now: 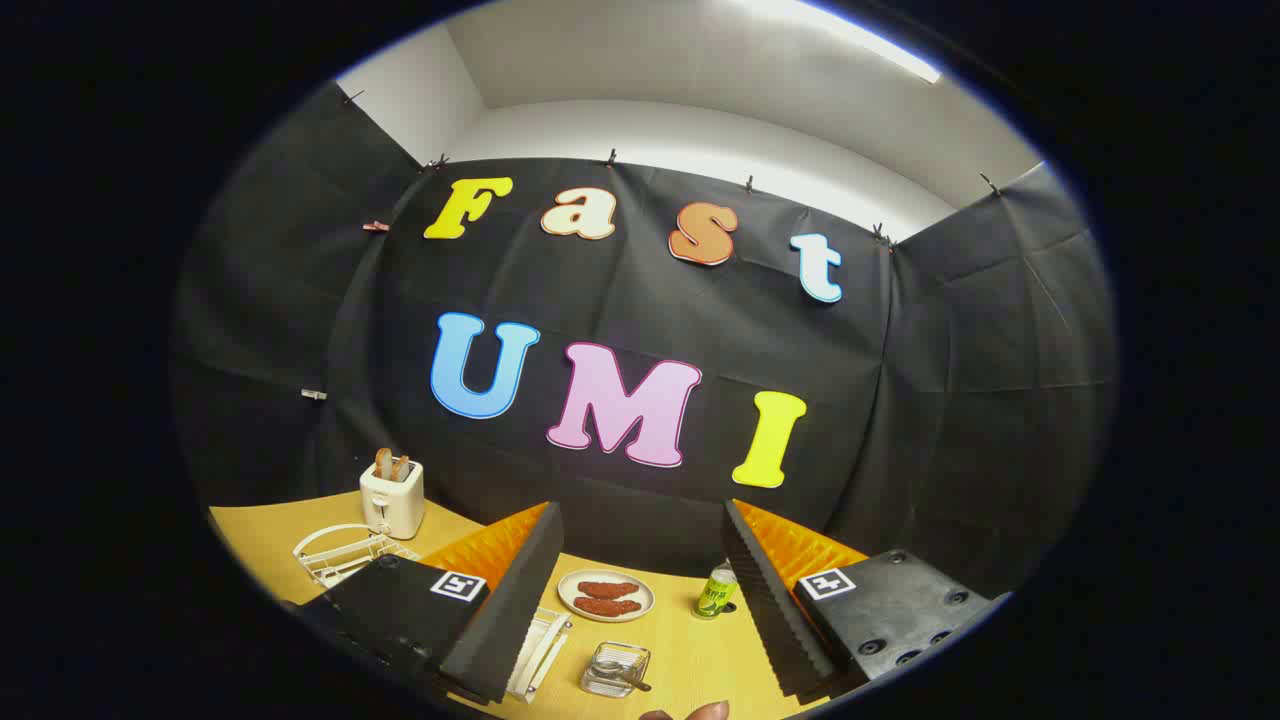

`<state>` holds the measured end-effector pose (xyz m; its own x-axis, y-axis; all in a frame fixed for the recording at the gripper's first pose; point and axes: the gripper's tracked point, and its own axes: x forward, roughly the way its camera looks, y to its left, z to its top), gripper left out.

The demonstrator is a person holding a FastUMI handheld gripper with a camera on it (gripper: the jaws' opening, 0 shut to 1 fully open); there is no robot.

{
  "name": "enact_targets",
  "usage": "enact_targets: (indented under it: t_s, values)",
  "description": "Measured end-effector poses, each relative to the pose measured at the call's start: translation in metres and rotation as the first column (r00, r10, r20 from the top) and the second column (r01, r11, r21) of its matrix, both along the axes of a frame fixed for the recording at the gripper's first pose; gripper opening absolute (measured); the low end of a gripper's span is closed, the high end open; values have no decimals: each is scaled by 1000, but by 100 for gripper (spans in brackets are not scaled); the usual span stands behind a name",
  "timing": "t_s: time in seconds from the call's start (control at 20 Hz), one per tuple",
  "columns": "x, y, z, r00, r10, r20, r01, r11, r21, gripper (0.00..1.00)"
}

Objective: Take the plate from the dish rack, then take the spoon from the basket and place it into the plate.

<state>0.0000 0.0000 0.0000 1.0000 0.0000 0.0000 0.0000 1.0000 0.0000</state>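
— What do you see, starting at the left?

— I see a white toaster (391,500) in the lower left of the frame, at the back of the yellow bench (690,660). Two slices of toast stick up out of it. Just in front of it sits a white wire dish rack (340,553), partly hidden behind my left finger.

— And the jaws?

— My gripper (640,590) is held up high over the bench. The jaws are wide apart and hold nothing. One finger is lower left, one is lower right.

— What is between them?

— Low down, next to the left finger, I see a white slatted thing (540,652) lying on the bench. I cannot tell what it is. Right of it, near the bottom middle of the frame, is a small clear basket (615,668) with the spoon (630,680) in it. Above that, farther back, is a round plate (606,596) lying flat on the bench, with two reddish-brown pieces of food (605,598) on it.

— Anything more to the right?

— A green can (716,592) stands just right of the plate, close to my right finger. At the very bottom, a fingertip (700,711) of a person peeks in.
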Motion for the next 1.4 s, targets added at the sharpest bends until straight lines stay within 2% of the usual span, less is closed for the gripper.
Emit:
enact_targets:
  t_s: [0.8,0.9,1.0,1.05,1.15,1.4]
  values:
    - [11,23,-10,998,-44,-39,44,999,-4,97]
    - [13,36,-14,998,-24,-66,25,1000,10,97]
    - [18,60,-27,990,46,-136,-41,998,44,97]
    - [21,75,-40,975,98,-198,-86,994,70,97]
    - [27,96,-70,927,160,-340,-128,985,115,97]
    - [54,133,-148,760,204,-617,-67,969,237,98]
